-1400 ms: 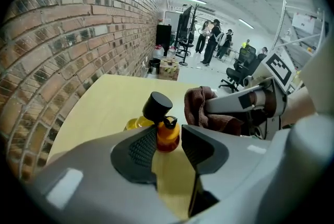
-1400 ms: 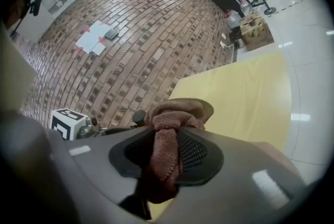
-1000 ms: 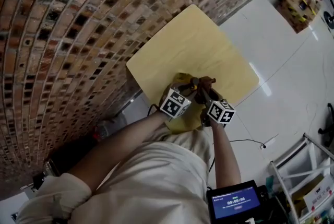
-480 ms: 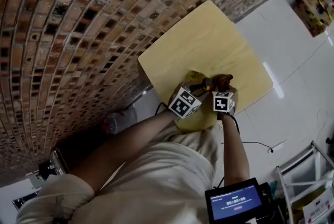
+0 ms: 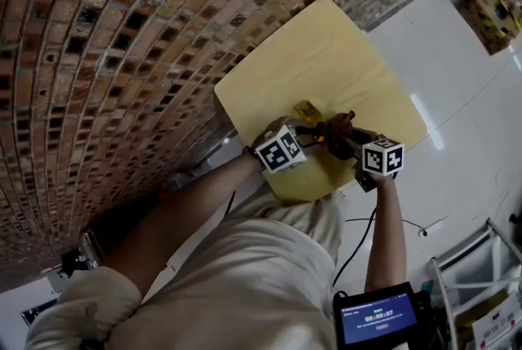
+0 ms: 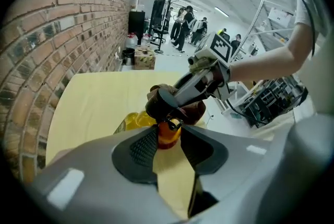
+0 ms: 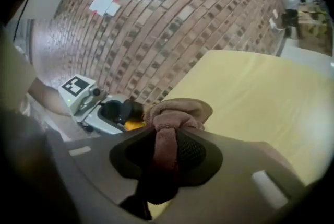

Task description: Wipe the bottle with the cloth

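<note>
Beside the brick wall (image 5: 106, 55), the left gripper (image 6: 167, 139) is clenched on the orange capped end (image 6: 168, 132) of the yellow bottle (image 6: 134, 121). It holds the bottle over the near part of the pale yellow counter (image 5: 326, 55), close to the person's edge. That grip seems meant to steady the bottle so it cannot roll or slide under rubbing. Whether the body rests on the counter cannot be told. To its right, the bunched brownish cloth (image 7: 177, 110) presses against the bottle just above the cap. The right gripper (image 7: 166, 147) is clamped tight on a fold of it, with the loose wad left out front as the wiping pad. No brand or label shows on the bottle. The only print is the square markers on the gripper cubes and a small screen whose figures are too small to read.
</note>
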{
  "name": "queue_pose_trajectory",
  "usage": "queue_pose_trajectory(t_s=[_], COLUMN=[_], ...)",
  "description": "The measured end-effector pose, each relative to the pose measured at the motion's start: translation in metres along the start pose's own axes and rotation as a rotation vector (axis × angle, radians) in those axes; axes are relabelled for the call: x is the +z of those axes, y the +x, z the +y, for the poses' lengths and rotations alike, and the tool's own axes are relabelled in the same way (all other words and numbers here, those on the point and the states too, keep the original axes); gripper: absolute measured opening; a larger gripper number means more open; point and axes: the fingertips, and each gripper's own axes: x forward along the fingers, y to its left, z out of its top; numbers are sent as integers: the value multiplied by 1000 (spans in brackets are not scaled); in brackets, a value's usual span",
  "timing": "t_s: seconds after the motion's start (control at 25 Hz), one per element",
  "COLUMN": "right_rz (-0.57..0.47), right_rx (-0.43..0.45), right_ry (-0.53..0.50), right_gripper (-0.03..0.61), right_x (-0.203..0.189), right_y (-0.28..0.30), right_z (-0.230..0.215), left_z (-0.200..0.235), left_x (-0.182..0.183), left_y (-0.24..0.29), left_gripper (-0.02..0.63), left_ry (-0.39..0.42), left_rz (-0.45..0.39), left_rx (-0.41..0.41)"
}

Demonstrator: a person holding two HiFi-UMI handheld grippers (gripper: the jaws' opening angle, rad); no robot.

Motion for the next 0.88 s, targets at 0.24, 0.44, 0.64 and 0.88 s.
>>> queue_pose_trajectory(t_s=[0.24, 0.44, 0.64, 0.88], right_rz=[39, 308, 491, 232], right_rx=[63, -96, -233, -435], right_ry=[21, -56, -228, -15], right_gripper=[102, 98, 97, 98], right_x=[26, 2, -24, -27], right_y=[32, 57, 78, 27], right_z=[15, -27, -56, -78], left_z=[3, -2, 0, 0], left_x=[0, 0, 0, 1], left_y=[-2, 3, 3, 4], left_gripper=[153, 153, 155, 160], left_ry=[12, 66, 15, -125], left_rz=[10, 36, 30, 14], left_rx=[-15, -12, -11, 14])
